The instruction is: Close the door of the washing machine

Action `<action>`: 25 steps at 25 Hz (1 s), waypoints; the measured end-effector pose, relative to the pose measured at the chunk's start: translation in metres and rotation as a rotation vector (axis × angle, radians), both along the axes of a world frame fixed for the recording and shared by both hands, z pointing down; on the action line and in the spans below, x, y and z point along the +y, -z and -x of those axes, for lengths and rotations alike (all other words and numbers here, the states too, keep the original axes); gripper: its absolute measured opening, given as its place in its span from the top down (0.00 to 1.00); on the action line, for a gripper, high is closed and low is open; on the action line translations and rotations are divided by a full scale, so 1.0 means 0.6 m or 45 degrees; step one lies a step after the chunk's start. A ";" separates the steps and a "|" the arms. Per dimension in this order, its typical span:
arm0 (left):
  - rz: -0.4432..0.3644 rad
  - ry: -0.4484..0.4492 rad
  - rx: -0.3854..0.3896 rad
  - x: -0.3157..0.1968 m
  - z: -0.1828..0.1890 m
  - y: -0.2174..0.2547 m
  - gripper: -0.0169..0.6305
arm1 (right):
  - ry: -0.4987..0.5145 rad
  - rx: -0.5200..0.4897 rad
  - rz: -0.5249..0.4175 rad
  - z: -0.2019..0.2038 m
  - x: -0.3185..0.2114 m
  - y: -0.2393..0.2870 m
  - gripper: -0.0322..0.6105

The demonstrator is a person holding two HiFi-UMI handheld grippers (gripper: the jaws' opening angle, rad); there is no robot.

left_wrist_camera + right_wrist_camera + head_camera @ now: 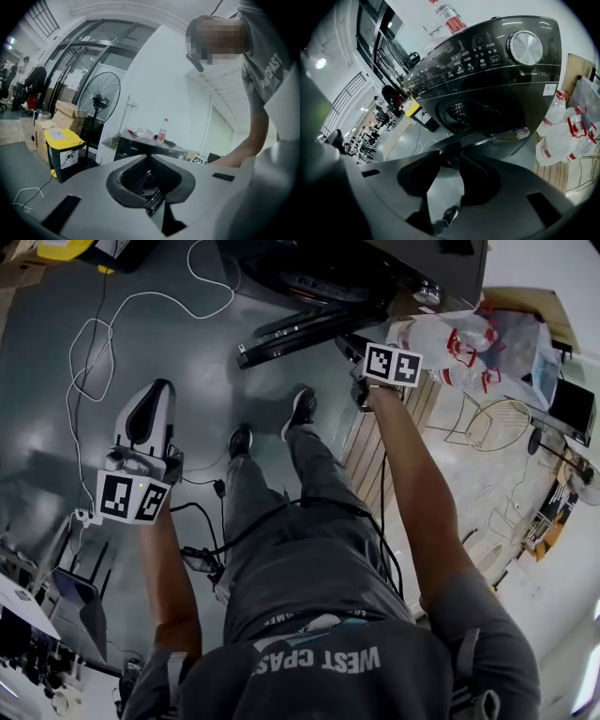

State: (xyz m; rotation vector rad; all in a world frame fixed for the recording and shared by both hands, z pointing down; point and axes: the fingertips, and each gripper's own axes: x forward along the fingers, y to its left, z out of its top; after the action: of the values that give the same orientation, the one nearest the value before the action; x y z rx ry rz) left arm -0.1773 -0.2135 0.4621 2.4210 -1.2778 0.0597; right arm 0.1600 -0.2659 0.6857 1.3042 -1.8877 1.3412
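Observation:
The dark washing machine (487,70) fills the right gripper view, with its drum opening (468,115) showing. Its door (497,138) hangs open, swung out low; in the head view the door (300,329) juts out over the floor. My right gripper (449,161) is open, its tips right at the door's dark rim; I cannot tell whether they touch it. In the head view the right gripper (364,382) sits under its marker cube beside the door. My left gripper (155,397) is held over the floor to the left, shut and empty (150,176).
Bagged water bottles (469,343) and a wooden pallet (375,446) lie right of the machine. A white cable (94,352) loops on the floor at left. A yellow-lidded bin (65,150) and a fan (98,103) stand further off. A bottle (450,16) tops the machine.

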 end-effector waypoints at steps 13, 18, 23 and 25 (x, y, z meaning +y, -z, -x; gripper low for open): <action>0.001 0.123 -0.005 0.015 0.050 -0.005 0.92 | -0.020 0.155 -0.009 -0.009 -0.067 -0.021 0.79; -0.003 0.165 -0.011 0.022 0.073 0.000 0.92 | 0.009 0.167 -0.021 -0.004 -0.092 -0.016 0.79; -0.003 0.199 -0.016 0.030 0.085 0.003 0.92 | 0.027 0.178 -0.022 -0.004 -0.106 -0.015 0.79; -0.004 0.211 -0.019 0.029 0.089 0.004 0.92 | 0.028 0.180 -0.024 -0.002 -0.114 -0.015 0.79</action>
State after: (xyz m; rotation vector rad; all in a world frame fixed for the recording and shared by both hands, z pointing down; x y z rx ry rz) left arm -0.2305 -0.1959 0.4597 2.3120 -1.4808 0.0296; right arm 0.1614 -0.3346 0.6948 1.3469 -1.8170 1.1911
